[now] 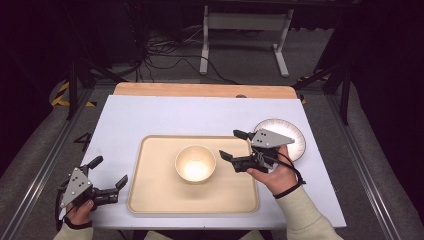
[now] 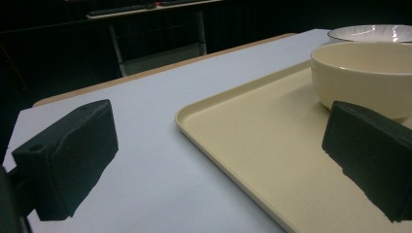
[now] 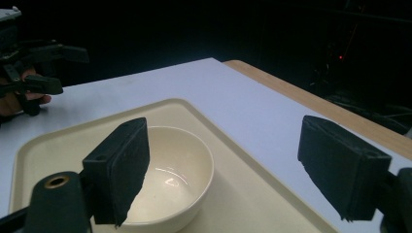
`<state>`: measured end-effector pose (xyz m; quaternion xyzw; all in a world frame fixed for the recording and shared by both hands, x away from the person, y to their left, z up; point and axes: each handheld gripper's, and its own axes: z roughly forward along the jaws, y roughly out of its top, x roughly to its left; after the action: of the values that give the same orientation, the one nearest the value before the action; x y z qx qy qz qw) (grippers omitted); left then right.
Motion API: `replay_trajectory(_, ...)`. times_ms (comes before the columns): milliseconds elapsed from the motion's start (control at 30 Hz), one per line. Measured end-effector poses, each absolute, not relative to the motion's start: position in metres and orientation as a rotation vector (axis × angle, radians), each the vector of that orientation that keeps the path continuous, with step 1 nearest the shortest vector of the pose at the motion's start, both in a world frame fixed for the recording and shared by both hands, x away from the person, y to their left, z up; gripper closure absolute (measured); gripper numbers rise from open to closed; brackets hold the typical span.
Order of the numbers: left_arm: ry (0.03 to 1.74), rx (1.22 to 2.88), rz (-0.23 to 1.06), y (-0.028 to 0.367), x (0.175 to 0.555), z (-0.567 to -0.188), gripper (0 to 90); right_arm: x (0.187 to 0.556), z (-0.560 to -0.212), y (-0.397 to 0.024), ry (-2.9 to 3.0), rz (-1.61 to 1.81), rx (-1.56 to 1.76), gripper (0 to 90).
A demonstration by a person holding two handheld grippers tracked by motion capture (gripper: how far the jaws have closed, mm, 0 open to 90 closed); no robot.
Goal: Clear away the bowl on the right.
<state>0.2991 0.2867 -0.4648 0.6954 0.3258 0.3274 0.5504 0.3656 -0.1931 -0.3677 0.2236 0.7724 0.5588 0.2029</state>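
While the bowl [image 3: 165, 177] sits half-hidden behind its jaw, right claw [image 1: 235, 145] gapes wide, empty.

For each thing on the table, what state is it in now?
Cream bowl: upright, empty, standing on the tray, not gripped.
Cream tray: flat on the table.
White ribbed plate: flat on the table, right of the tray.
Left tongs: open, empty.
Right tongs: open, empty, beside the bowl.
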Motion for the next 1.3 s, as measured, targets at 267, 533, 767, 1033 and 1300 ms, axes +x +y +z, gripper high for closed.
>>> replay_trajectory(267, 0.770, 1.647, 0.773, 0.287, 0.299, -0.465, 0.2, 0.360, -0.369, -0.207, 2.112, 1.593, 0.606, 19.1)
replay_trajectory(533, 0.773, 1.645, 0.771, 0.286, 0.299, -0.465, 0.2, 0.354, -0.375, -0.221, 2.069, 1.612, 0.600, 16.4)
replay_trajectory(767, 0.771, 1.647, 0.771, 0.286, 0.299, -0.465, 0.2, 0.348, -0.387, -0.235, 2.023, 1.624, 0.619, 16.5)
replay_trajectory(1033, 0.770, 1.645, 0.769, 0.286, 0.299, -0.465, 0.3, 0.342, -0.398, -0.248, 1.992, 1.639, 0.611, 16.5)
replay_trajectory(1300, 0.767, 1.645, 0.764, 0.286, 0.299, -0.465, 0.2, 0.337, -0.411, -0.259, 1.972, 1.627, 0.623, 16.5)
